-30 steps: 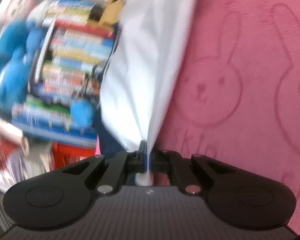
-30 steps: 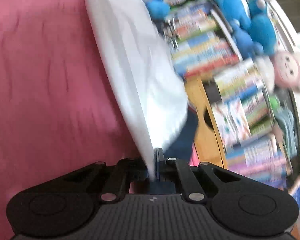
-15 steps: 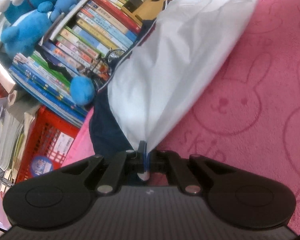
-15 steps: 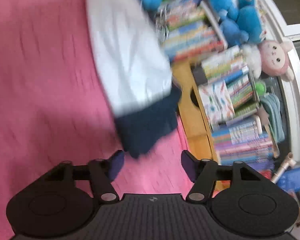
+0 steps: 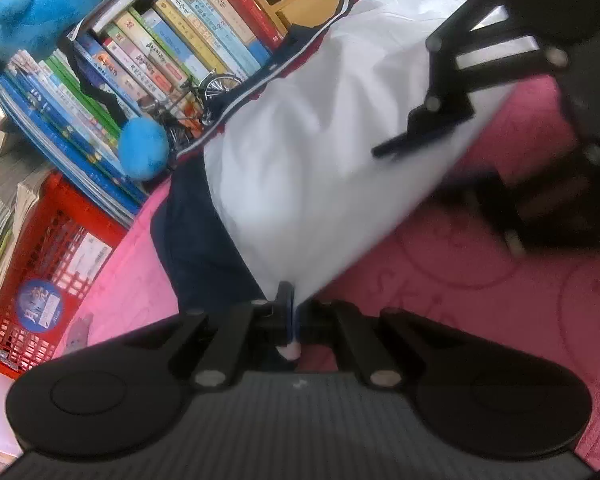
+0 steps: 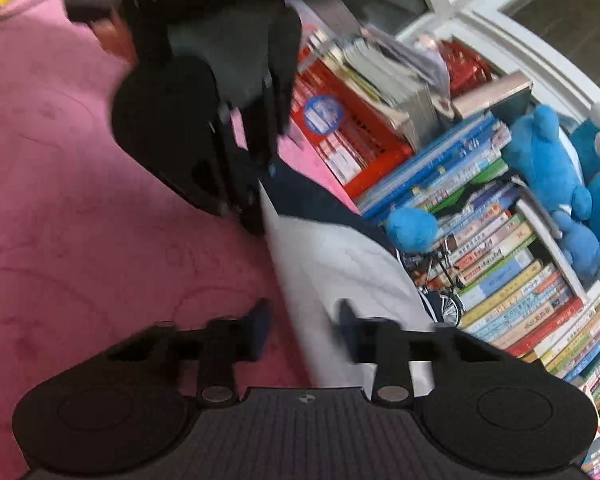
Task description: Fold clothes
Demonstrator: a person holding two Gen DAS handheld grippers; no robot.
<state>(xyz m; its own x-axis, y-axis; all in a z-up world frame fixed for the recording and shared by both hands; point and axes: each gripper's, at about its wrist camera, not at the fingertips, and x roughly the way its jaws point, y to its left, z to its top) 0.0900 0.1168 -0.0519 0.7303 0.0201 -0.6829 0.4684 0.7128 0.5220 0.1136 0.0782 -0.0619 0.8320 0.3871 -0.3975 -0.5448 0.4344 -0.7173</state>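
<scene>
Over pink blanket, left tongs gripping white garment, right tongs closing around it

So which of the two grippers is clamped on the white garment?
The left gripper, fingers pinched shut on the white garment. The right gripper straddles the cloth, closing but not yet pressing.

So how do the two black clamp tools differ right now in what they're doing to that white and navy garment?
The left gripper is clamped shut on one corner of the white and navy garment; the right gripper has its jaws apart, closing around another edge with the cloth between them. The left looks sharp; the right is blurred. Both are black two-fingered tools over the pink rabbit-patterned blanket.
</scene>
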